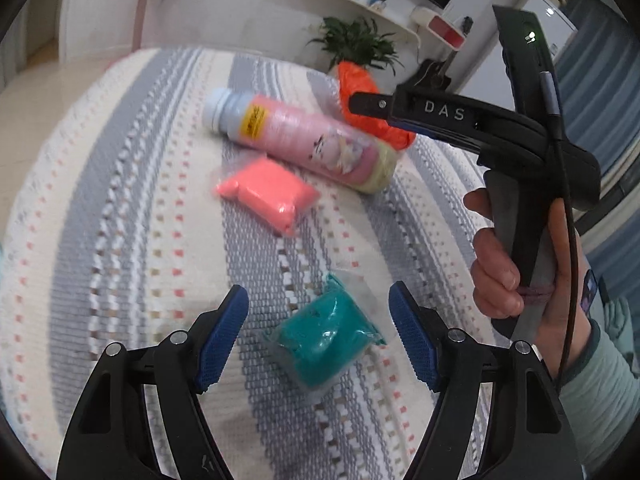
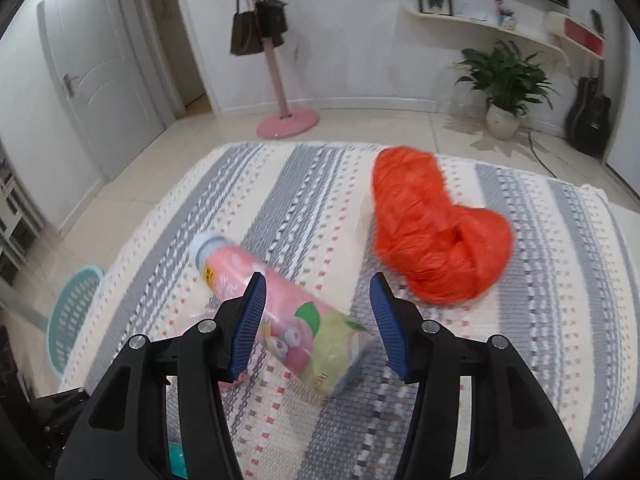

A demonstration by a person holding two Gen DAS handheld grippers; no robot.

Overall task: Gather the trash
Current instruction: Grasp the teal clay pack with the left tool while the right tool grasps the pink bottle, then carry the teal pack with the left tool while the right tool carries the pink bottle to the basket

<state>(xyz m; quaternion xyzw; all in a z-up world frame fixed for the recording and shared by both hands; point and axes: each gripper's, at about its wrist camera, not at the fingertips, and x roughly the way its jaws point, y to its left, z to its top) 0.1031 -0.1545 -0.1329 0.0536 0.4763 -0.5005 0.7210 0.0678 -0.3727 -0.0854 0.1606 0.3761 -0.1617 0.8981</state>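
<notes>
Black gripper frames w/ silver screws, ribbed blue fingers (image 1: 224, 340), "DAS" lettering, pale-green sleeve (image 1: 600, 392).

Pink bottle (image 1: 304, 145) with pale cap lies on its side on the striped cloth. Crumpled orange plastic bag (image 2: 434, 226) just beyond its base. Pink wrapped packet (image 1: 266, 194) beside the bottle. Teal wrapped packet (image 1: 326, 338) apart, nearer camera.

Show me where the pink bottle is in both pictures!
Left wrist view: the pink bottle lies upper middle, beyond the open left tool, just behind the pink packet.
Right wrist view: it lies low and middle, between the fingers of the open right tool.
Shared landmark: the orange bag on the striped blanket.
</notes>
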